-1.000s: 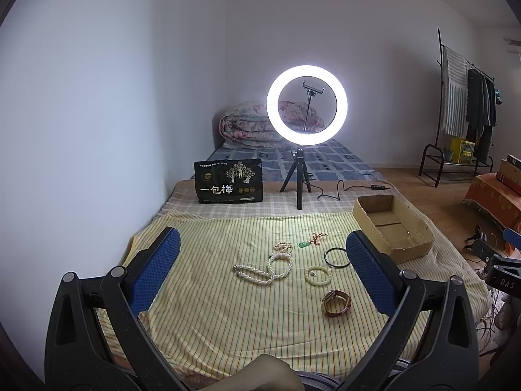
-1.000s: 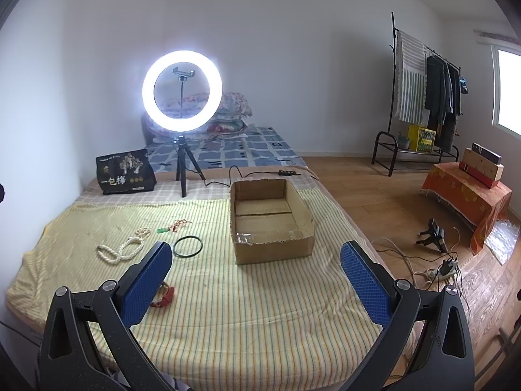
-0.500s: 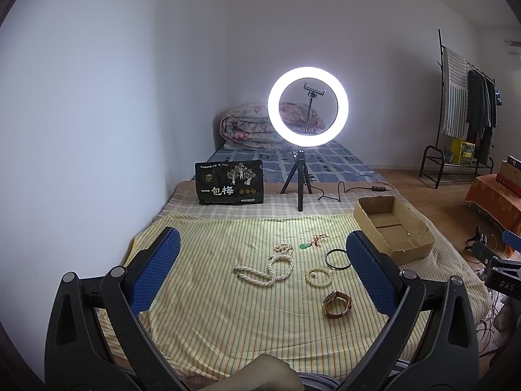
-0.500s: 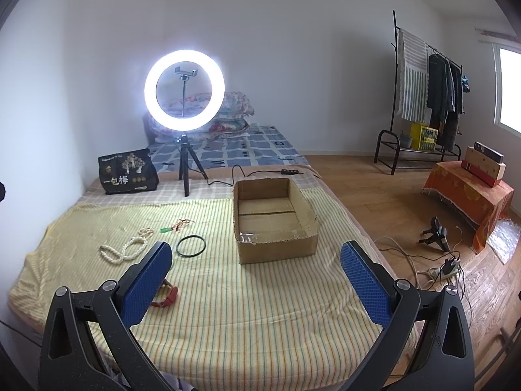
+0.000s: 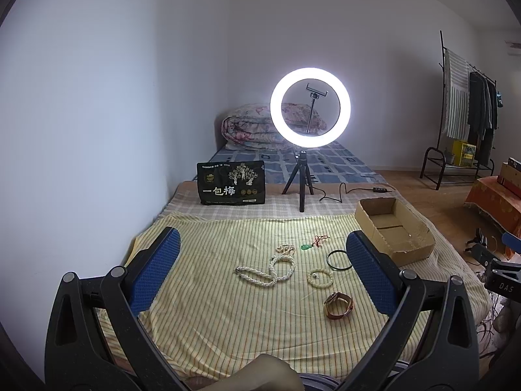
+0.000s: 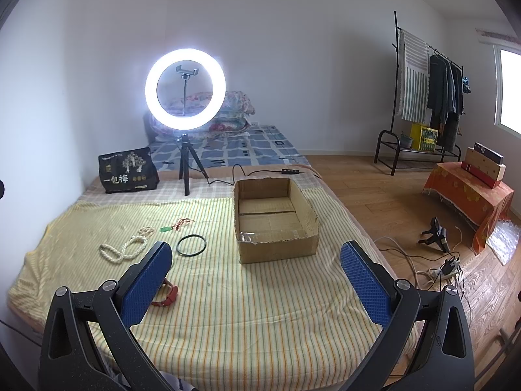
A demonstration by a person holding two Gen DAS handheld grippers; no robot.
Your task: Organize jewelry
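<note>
Two grippers held level above the near edge of a bed, both aimed across a yellow striped cloth (image 5: 208, 319). Left gripper (image 5: 263, 270) spread wide, blue pads far apart, nothing between them, poised over the cloth short of the jewelry. Right gripper (image 6: 256, 275) likewise gaping and empty, pointed toward a cardboard box (image 6: 276, 251) that sits open-topped on the cloth.

Jewelry scattered on the cloth between the left gripper's pads: a long white bead necklace (image 5: 267, 272) looped on itself, a small bead bracelet (image 5: 320, 278) to its right, a brown leather watch (image 5: 338, 301) nearest the camera, a thin black ring (image 5: 338, 259), a green pendant (image 5: 306, 246) on a red cord, and a small bead cluster (image 5: 285, 249). All lying apart from the box, none inside it.

Behind, a lit ring lamp (image 5: 310, 108) on a tripod and a black printed bag (image 5: 231, 187), upright.
</note>
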